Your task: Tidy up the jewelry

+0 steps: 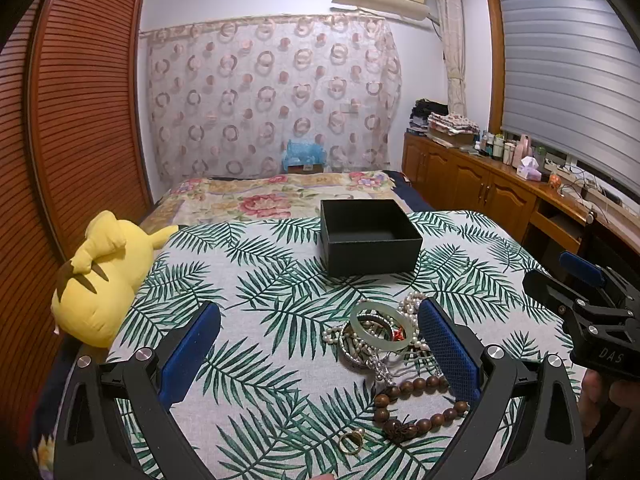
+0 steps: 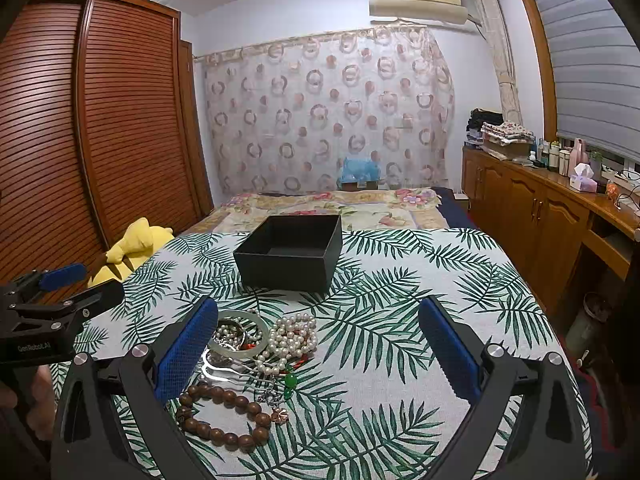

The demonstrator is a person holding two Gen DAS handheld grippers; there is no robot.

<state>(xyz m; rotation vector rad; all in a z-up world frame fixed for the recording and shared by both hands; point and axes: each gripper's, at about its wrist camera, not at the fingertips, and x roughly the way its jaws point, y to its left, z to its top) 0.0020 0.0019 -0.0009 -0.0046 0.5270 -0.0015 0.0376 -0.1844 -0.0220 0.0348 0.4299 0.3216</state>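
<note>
A heap of jewelry lies on the leaf-print cloth: a pale green jade bangle (image 1: 383,323) (image 2: 240,334), a pearl necklace (image 2: 294,338), a brown wooden bead bracelet (image 1: 416,404) (image 2: 224,416), a silver hairpin (image 2: 224,368), a green pendant (image 2: 291,381) and a gold ring (image 1: 351,442). An open, empty black box (image 1: 370,236) (image 2: 290,252) stands behind the heap. My left gripper (image 1: 320,344) is open above the cloth, its right finger beside the heap. My right gripper (image 2: 320,344) is open, its left finger by the bangle.
A yellow plush toy (image 1: 100,280) lies at the cloth's left edge. A floral bedspread (image 1: 276,196) stretches behind the box. A wooden wardrobe (image 1: 80,120) stands left, wooden cabinets (image 1: 472,184) with bottles right.
</note>
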